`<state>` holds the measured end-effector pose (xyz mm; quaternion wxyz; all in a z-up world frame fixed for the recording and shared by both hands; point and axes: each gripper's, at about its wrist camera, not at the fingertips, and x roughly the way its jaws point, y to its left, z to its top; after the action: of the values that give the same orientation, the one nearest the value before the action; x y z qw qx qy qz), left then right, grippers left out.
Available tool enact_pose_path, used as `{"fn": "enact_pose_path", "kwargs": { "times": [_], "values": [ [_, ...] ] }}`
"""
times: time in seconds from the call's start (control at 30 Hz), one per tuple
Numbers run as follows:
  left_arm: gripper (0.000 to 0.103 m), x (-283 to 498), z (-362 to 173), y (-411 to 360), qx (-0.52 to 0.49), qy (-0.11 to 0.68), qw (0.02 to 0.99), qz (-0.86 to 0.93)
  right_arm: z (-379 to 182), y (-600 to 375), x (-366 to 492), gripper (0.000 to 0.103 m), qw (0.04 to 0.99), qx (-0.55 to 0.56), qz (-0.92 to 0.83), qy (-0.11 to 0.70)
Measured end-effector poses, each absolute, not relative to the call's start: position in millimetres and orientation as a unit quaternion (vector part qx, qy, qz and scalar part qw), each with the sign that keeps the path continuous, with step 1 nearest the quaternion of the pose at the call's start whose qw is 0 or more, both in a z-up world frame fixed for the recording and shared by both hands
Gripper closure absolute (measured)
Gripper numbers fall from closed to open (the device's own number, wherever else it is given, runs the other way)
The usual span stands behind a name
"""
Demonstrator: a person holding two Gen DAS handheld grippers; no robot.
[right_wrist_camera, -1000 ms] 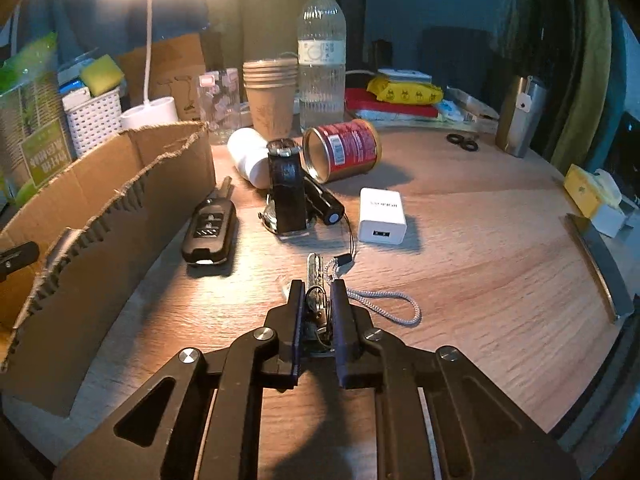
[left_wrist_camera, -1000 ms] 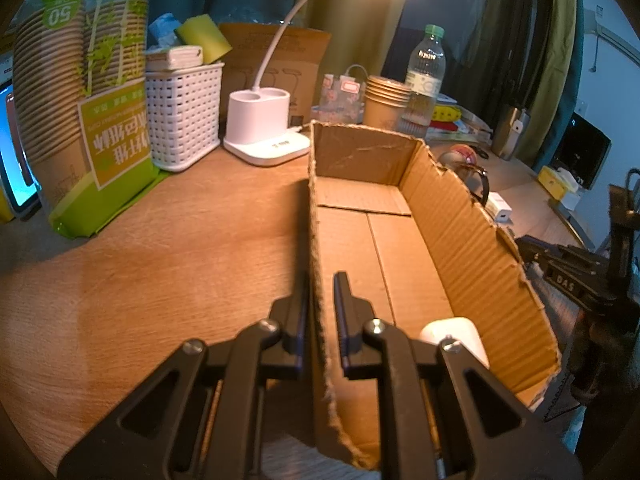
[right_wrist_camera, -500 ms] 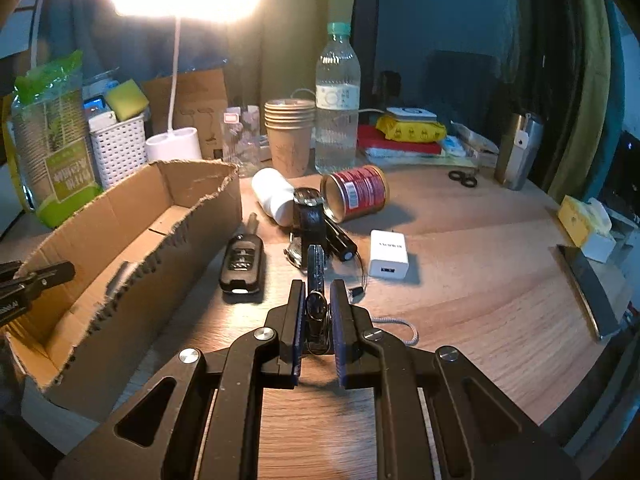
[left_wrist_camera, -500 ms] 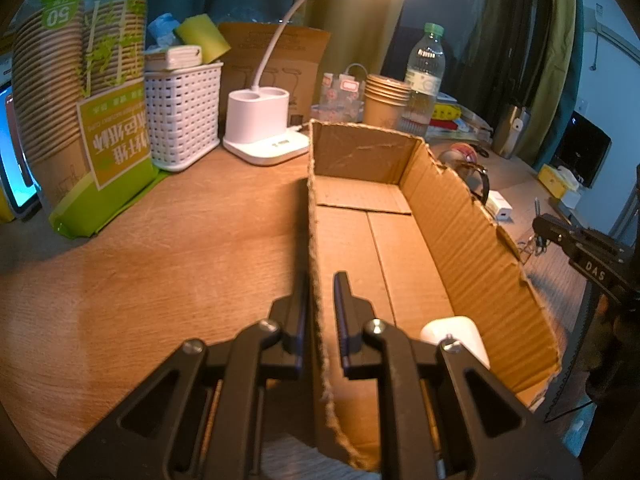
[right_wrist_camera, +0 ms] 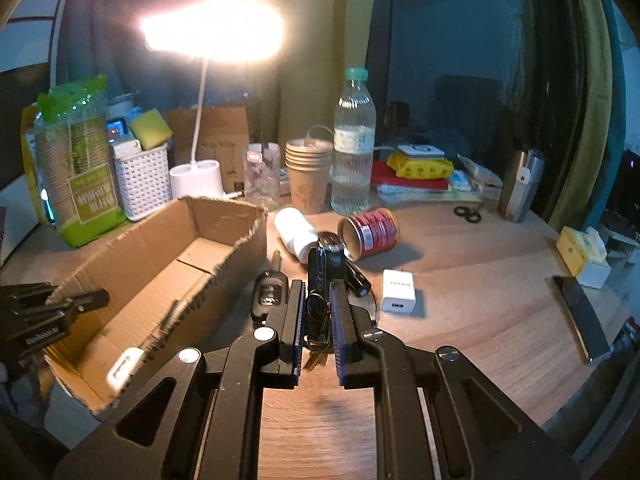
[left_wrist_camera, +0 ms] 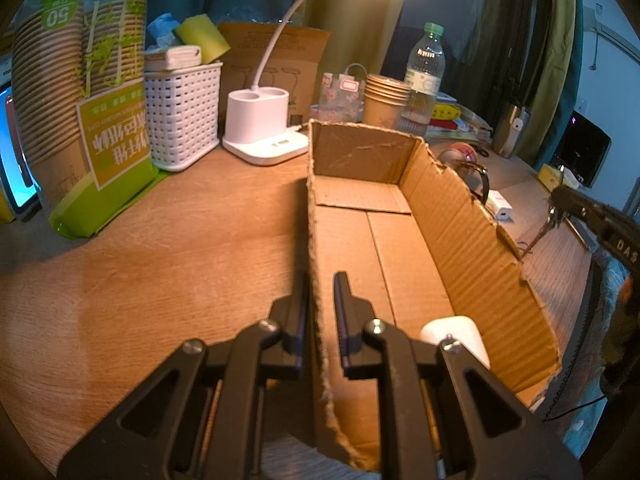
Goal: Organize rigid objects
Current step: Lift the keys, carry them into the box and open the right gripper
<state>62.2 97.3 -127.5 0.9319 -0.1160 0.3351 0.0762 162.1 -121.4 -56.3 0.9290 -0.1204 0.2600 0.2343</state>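
Only rightward: keys [right_wrist_camera: 317,312] between jaws

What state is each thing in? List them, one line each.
Left gripper: shut on the cardboard box wall.
Right gripper: shut on the keys, lifted.
Red can: lying on its side.
White bottle: lying on its side.
Water bottle: upright, capped.
Lamp: on.

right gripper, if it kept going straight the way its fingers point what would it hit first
Probably the black watch, directly ahead of the right gripper, which is shut on a key bunch. Depth is unclear; the white bottle lies beyond.
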Motion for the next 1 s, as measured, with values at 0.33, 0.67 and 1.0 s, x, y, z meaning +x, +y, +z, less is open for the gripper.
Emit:
{"fn": "enact_pose_path", "kwargs": {
  "times": [0.33, 0.67, 1.0],
  "values": [
    [0.090, 62.6, -128.0, 95.9, -0.114, 0.335, 0.932, 0.076, -30.0, -100.2, 140.8, 0.090, 0.928, -0.129, 0.269, 0.224],
    [0.090, 62.5, -128.1, 96.1, -0.114, 0.335, 0.932, 0.076, -8.2, -75.9, 120.8, 0.090, 0.922, -0.133, 0.308, 0.193],
    [0.090, 62.5, -128.0, 95.5, -0.114, 0.335, 0.932, 0.076, -16.3, -47.6, 109.7, 0.090, 0.905, -0.134, 0.352, 0.199]
  ]
}}
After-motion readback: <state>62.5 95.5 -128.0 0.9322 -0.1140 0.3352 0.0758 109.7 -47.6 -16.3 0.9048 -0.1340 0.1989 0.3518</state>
